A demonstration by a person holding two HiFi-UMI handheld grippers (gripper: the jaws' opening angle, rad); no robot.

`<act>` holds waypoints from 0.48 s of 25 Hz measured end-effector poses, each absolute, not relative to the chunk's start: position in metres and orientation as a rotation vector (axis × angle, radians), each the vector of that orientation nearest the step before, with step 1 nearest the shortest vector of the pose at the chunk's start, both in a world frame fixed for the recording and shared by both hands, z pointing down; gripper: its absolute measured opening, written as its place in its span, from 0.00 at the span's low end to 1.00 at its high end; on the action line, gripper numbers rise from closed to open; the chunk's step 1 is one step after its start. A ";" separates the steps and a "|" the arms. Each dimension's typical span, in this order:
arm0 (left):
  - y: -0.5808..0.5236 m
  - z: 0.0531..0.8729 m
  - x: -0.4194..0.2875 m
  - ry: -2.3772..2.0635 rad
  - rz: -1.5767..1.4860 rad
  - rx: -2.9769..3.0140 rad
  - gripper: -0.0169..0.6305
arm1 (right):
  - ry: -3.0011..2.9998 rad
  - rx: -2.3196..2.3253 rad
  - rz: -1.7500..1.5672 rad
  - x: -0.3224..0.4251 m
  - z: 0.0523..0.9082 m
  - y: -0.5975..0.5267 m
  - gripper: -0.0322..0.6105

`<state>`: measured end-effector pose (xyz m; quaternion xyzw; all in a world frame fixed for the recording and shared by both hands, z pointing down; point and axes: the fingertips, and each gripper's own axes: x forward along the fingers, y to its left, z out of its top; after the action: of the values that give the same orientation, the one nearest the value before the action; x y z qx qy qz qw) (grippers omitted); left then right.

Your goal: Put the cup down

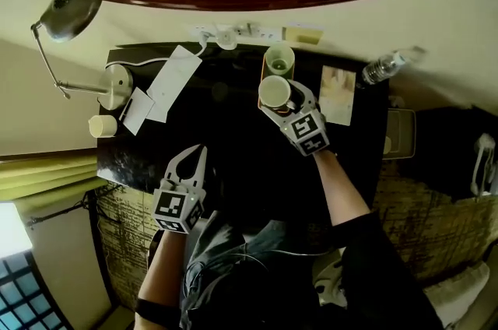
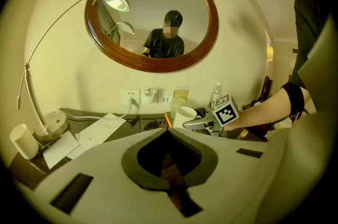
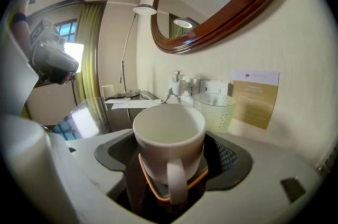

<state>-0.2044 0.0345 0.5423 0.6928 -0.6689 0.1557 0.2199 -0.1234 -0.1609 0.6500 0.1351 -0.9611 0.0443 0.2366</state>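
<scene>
Pads of the right gripper (image 1: pixel 284 101) are closed against the two sides of a white ceramic mug (image 3: pixel 169 133). The mug is held upright, with its looped handle turned toward that gripper's camera. Its base is set low over a dark tray with an orange rim (image 3: pixel 203 178). Whether the base rests on the tray cannot be told, since the contact is hidden by the mug's own body. Most of the tray is covered by the mug and the jaws.

Just behind the mug, apparently on the same tray, a dimpled pale-green glass tumbler (image 3: pixel 215 110) is seen. Beside it a tan card (image 3: pixel 254 99) is stood by the wall.

The left gripper (image 2: pixel 168 132) is held over the near part of the glossy black table (image 1: pixel 233 157), well apart from the mug. Its jaws are pressed together with nothing between them.

A clear plastic bottle (image 1: pixel 383 68) is seen at the table's far right corner, blurred. The oval mirror (image 2: pixel 152 17), framed in dark polished wood, is cut off at the top of the head view. A thin arched metal lamp (image 2: pixel 51 125) and white paper sheets (image 1: pixel 173 83) are placed at the table's left end.
</scene>
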 end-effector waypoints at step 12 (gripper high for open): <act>0.045 0.548 -0.203 -1.855 0.437 1.890 0.03 | -2.682 0.286 0.152 -0.112 0.638 -0.144 0.67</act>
<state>-0.2027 0.0452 0.5482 0.6858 -0.6732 0.1585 0.2268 -0.1119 -0.1445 0.6384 0.1032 -0.9689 0.0551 0.2181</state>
